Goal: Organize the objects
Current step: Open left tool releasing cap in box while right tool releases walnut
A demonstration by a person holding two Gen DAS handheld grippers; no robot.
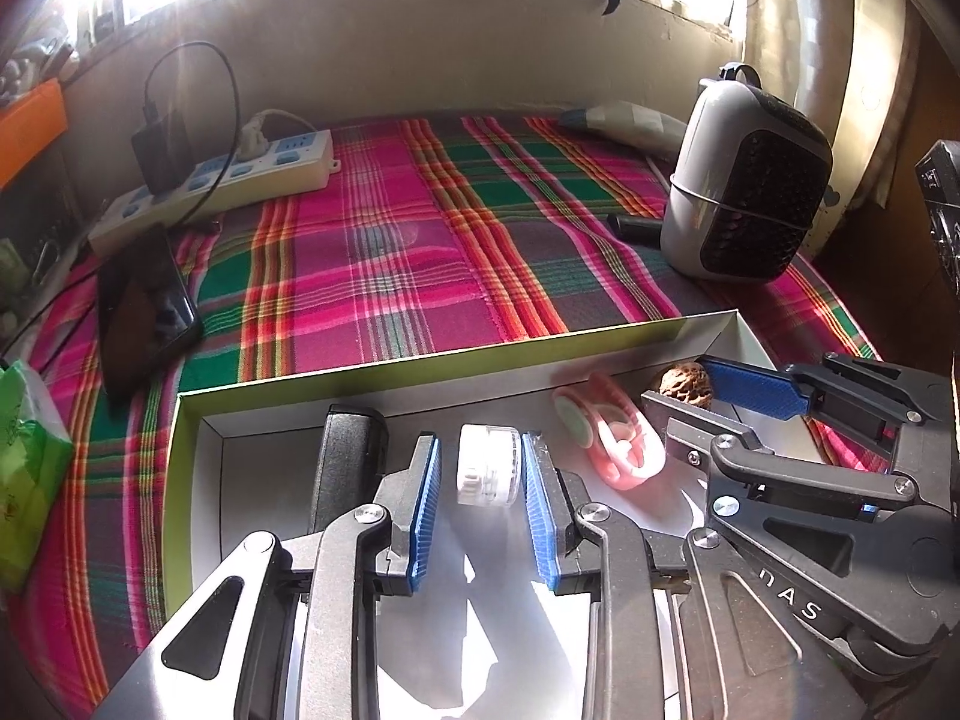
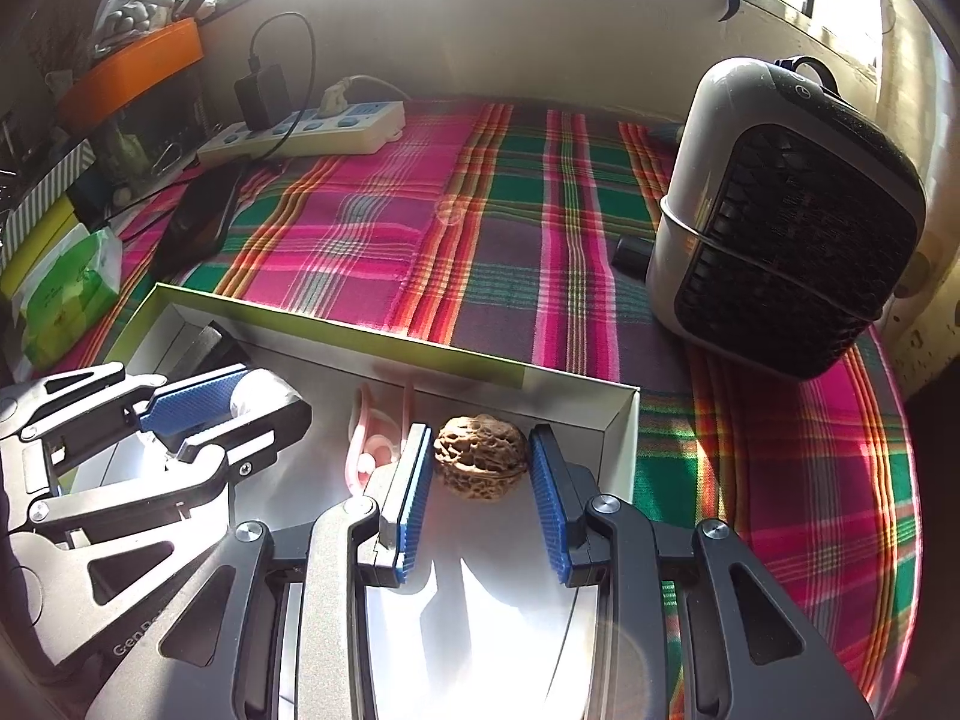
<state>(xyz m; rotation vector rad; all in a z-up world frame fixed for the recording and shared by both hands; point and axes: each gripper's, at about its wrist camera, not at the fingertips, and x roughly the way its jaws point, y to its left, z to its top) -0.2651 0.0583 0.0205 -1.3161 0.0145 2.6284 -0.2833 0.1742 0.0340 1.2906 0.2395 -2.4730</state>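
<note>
From the left wrist, we see our left gripper [image 1: 480,468] inside the shallow white box [image 1: 420,375], its blue pads [image 1: 427,513] standing on either side of a small clear jar [image 1: 480,465]. A gap shows on each side of the jar, so the jaws are apart and not pressing it; the jar sits on the box floor, dead centre between the pads. To its left a black block [image 1: 348,456] stands against the box wall, and to its right lies a pink clip [image 1: 612,438], long axis running away from us toward the far wall. Further right, our right gripper [image 1: 696,396] reaches toward a walnut [image 1: 687,387] in the box's far right corner.

From the right wrist, the walnut [image 2: 480,457] sits between our right gripper's [image 2: 480,480] pads [image 2: 414,498], lying crosswise. The left pad touches it or nearly so, and the right one seems to meet its edge; we judge this a light hold, though we cannot tell for sure that it is clamped. The box wall [image 2: 618,438] is just beside the right finger. The clip [image 2: 372,438] lies just left, the left gripper [image 2: 198,414] well left of that.

We judge that the walnut belongs to the right hand, the jar to the left; the clip lies between, a little nearer the right.
</note>
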